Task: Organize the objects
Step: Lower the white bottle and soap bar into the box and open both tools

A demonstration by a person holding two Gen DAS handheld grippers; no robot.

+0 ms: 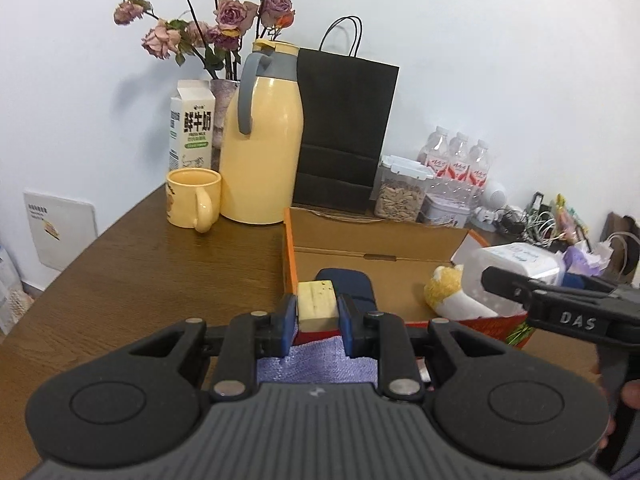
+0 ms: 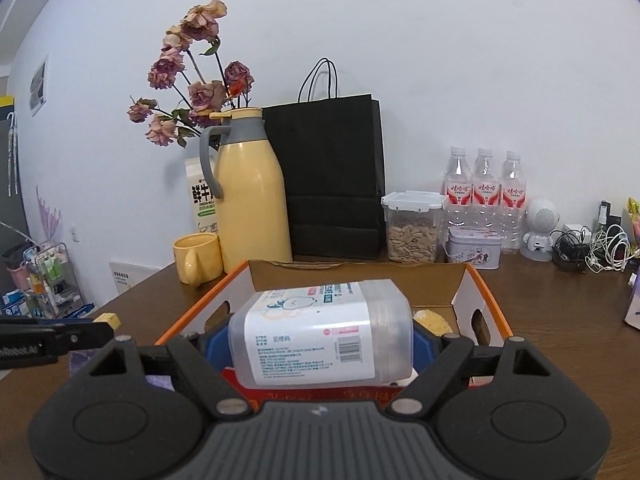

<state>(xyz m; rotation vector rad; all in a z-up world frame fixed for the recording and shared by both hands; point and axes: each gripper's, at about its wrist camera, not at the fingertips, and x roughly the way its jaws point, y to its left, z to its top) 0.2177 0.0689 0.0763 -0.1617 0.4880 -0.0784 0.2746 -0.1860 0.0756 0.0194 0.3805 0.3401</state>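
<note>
My left gripper [image 1: 317, 305] is shut on a small pale yellow block [image 1: 316, 300], held above the near left corner of an orange-rimmed cardboard box [image 1: 290, 240]. Inside the box lie a dark blue object [image 1: 354, 282] and a yellow plush toy [image 1: 446, 286]. My right gripper [image 2: 320, 338] is shut on a clear plastic container [image 2: 320, 332] with a white label, lying sideways between its blue pads [image 2: 212, 342] over the box [image 2: 476, 280]. The left gripper with the block [image 2: 109, 319] shows at the left edge of the right wrist view.
Behind the box on the wooden table [image 1: 160, 272] stand a yellow mug [image 1: 192, 196], yellow thermos jug [image 1: 260, 140], milk carton [image 1: 192, 128], dried roses [image 1: 208, 20] and black paper bag [image 1: 344, 128]. A seed jar [image 2: 412, 228], water bottles [image 2: 484, 192], tin [image 2: 474, 250] and cables [image 2: 600, 248] sit right. A purple cloth [image 1: 316, 364] lies under the left gripper.
</note>
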